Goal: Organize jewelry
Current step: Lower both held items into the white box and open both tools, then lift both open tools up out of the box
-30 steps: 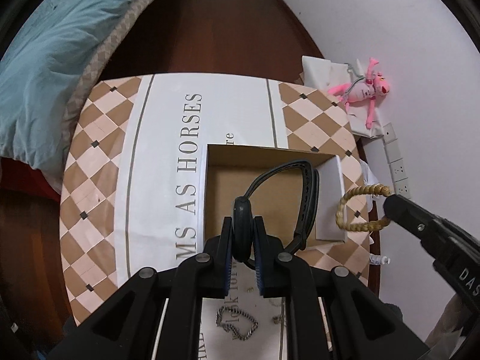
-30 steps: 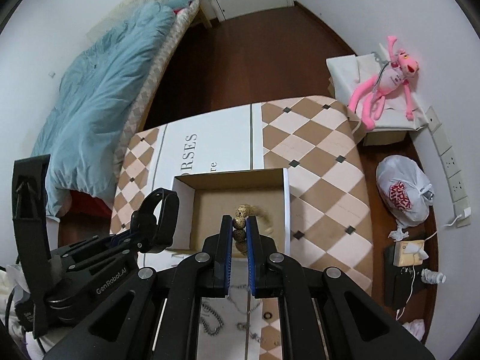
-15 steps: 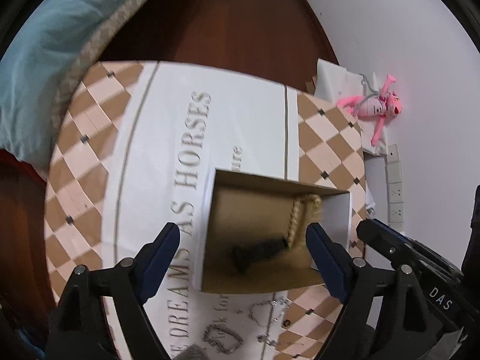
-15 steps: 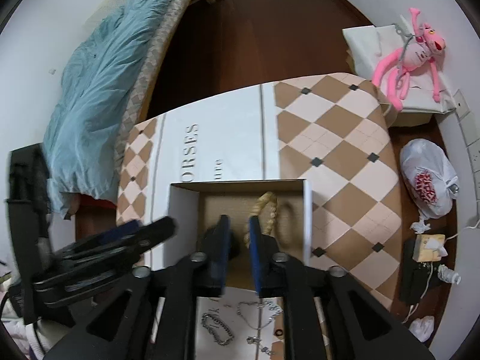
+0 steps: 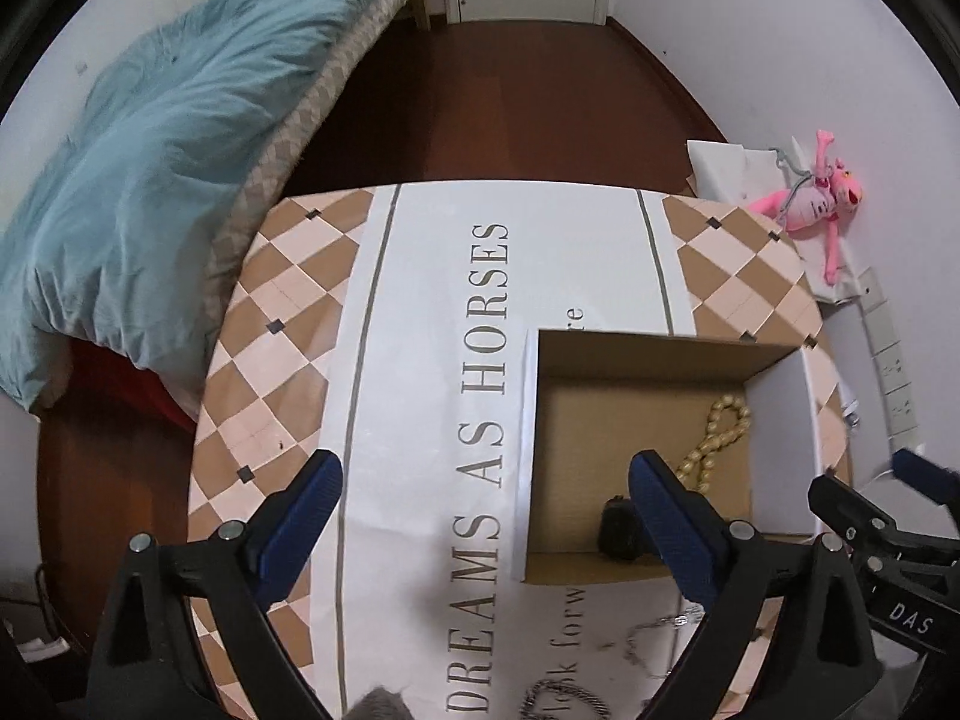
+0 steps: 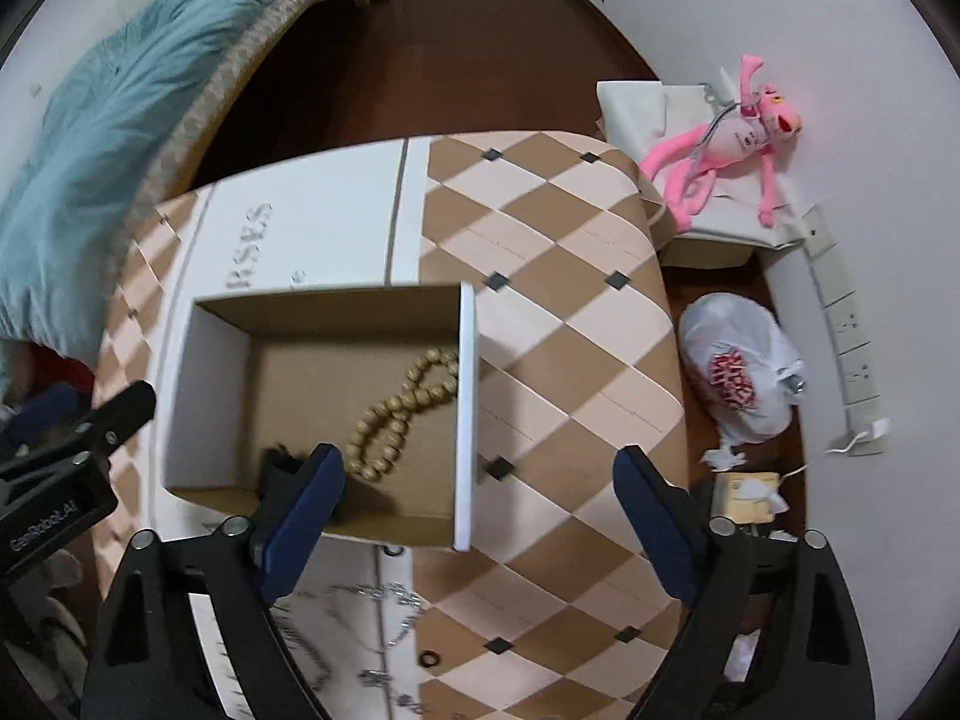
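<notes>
To the left of the cardboard box (image 5: 654, 354) lies bare tablecloth (image 5: 420, 312) printed with large lettering, and over it hangs the left gripper (image 5: 485, 501), jaws spread wide with nothing between them; they have just been opening. Inside the box, near its front wall, sits a dark wristband (image 5: 618, 531), half hidden behind a blue pad, so its shape is hard to make out. Further right in the box lies the beaded bracelet (image 6: 401, 414), twisted into a figure-eight close to the box's right wall. The right gripper (image 6: 477, 507) hangs over that wall, its jaws likewise just opened and empty. In front of the box, thin chains (image 6: 384, 597) lie loose.
</notes>
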Tool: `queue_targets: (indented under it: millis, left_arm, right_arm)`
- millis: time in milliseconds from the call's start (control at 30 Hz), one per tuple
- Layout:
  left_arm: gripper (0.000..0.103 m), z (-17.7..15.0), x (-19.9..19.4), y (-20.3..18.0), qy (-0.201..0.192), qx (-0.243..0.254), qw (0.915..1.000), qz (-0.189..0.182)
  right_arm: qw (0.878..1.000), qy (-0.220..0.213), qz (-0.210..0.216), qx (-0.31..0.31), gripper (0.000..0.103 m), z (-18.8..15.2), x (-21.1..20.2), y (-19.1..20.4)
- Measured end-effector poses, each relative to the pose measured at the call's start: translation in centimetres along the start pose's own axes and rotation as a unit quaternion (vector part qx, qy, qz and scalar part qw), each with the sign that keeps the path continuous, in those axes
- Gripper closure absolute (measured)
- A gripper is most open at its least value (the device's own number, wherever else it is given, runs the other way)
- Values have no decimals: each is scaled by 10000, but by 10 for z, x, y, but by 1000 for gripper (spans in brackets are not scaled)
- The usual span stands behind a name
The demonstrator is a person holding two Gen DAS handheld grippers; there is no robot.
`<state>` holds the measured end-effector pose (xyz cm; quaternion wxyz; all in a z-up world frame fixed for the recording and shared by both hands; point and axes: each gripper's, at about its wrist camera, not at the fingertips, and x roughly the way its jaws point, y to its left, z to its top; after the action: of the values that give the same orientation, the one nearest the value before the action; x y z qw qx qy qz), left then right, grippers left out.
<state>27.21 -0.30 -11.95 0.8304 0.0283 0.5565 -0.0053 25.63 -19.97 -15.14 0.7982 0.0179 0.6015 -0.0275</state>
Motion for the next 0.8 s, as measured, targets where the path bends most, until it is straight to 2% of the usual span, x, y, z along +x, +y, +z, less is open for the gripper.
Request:
queue_targets:
  millis: [133, 400, 533, 800]
  left_arm:
    - [0, -10, -3, -5, -226, 114, 9997, 33]
    - [0, -22, -13, -7, -389, 79, 9992, -5]
    - [0, -28, -25, -6, -478, 51, 9988, -40]
    - [0, -46, -64, -3, -837, 122, 9961, 232]
  right_arm:
    - [9999, -73, -148, -48, 5, -9, 2, 3]
    - [9997, -178, -189, -37, 5, -20, -5, 8]
    - [9991, -381, -206, -2, 5, -29, -18, 7]
    - [9963, -835, -213, 16, 5, -52, -59, 7]
